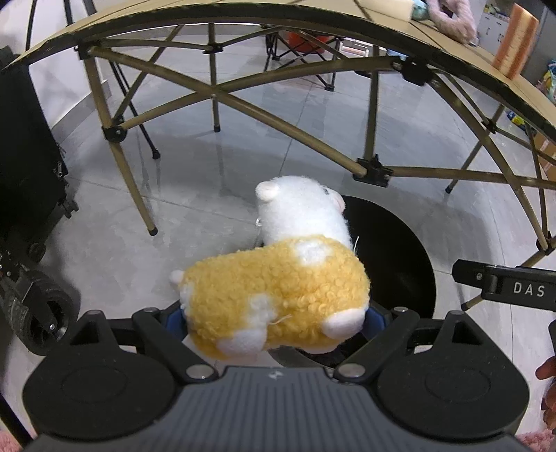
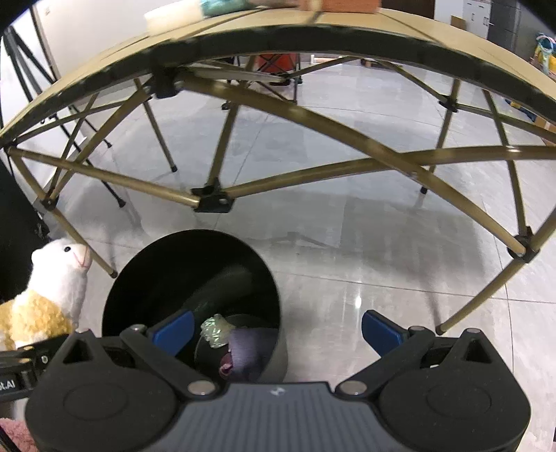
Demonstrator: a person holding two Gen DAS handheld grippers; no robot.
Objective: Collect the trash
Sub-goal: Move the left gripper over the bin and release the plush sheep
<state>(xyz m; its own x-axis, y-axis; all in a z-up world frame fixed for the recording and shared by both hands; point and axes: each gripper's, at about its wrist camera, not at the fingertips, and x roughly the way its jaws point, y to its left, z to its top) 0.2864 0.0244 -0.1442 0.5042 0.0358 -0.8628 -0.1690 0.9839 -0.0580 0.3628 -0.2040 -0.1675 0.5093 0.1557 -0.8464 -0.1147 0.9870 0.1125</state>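
Note:
A yellow and white plush alpaca point(image 1: 278, 288) hangs in my left gripper point(image 1: 276, 321), whose blue pads press on its two flanks with the jaws wide. It hovers over the near left rim of a round black bin point(image 1: 399, 250) standing on the floor. In the right wrist view the same alpaca point(image 2: 52, 292) shows at the left edge, beside the bin point(image 2: 146, 264). My right gripper point(image 2: 278, 330) is open above the bin's right side, nothing between its fingers. Inside the bin lie a crumpled clear wrapper point(image 2: 215, 330) and a purple-grey cloth lump point(image 2: 248, 351).
A folding table point(image 1: 215, 21) with a tan crossed-bar frame point(image 2: 212, 198) stands just behind the bin. On its top are an orange roll point(image 1: 516, 41) and a pink fluffy item point(image 1: 451, 17). A black wheeled case point(image 1: 31, 215) stands on the left. The floor is grey tile.

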